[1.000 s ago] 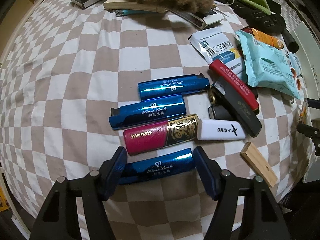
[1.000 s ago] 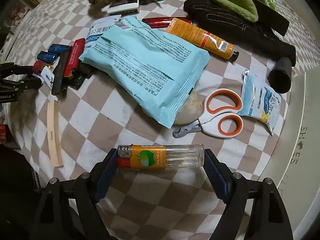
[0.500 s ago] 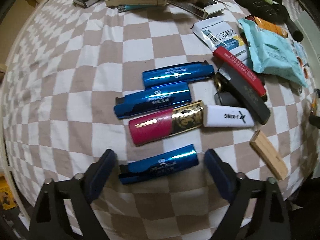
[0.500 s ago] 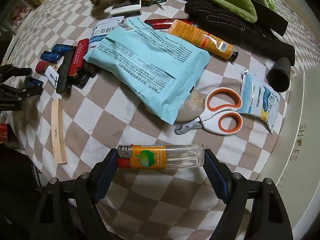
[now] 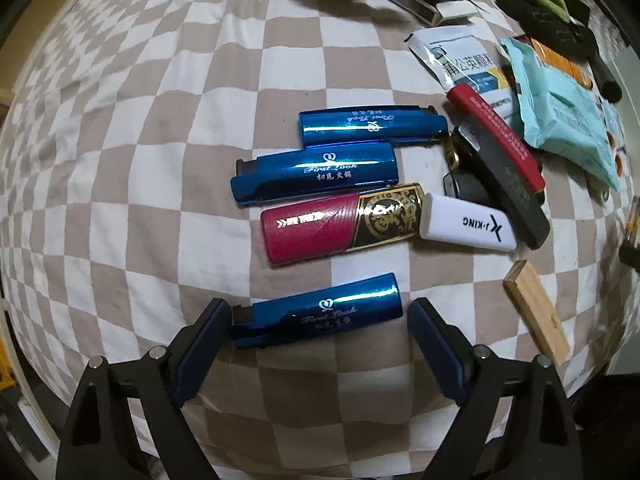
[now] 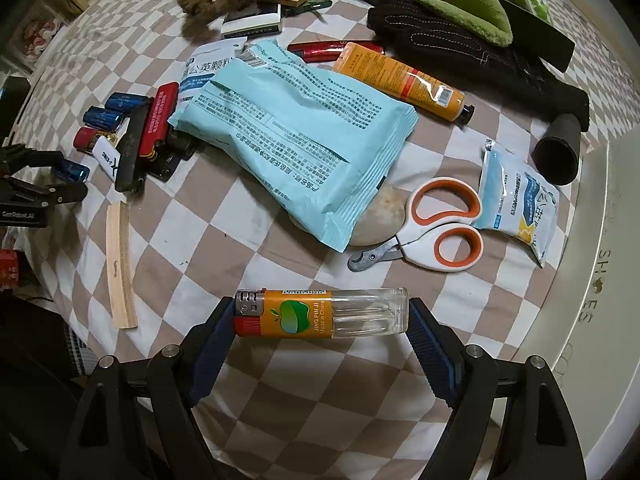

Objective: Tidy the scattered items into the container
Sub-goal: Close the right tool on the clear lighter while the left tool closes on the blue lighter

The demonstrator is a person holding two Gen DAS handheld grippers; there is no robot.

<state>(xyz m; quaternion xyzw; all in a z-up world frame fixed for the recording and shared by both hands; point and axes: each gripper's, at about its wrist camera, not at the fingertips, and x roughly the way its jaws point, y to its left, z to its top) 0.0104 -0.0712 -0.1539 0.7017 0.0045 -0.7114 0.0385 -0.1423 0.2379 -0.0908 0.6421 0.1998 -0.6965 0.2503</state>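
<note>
Checkered cloth (image 5: 168,128) covers the surface; green plush (image 6: 460,4) lies at its far edge.

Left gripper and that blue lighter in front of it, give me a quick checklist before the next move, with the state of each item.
1. Blue lighter lies between the left gripper fingers: ok.
2. Left grip made: not ok, jaws open, a gap shows at the right finger.
3. Neighbours apart: ok, the red and black lighter lies beyond, not touching.
4. Right gripper hold: ok, both fingers press the ends of the orange lighter.
5. Container in reach: cannot tell, only a white rim shows at the right edge.
</note>
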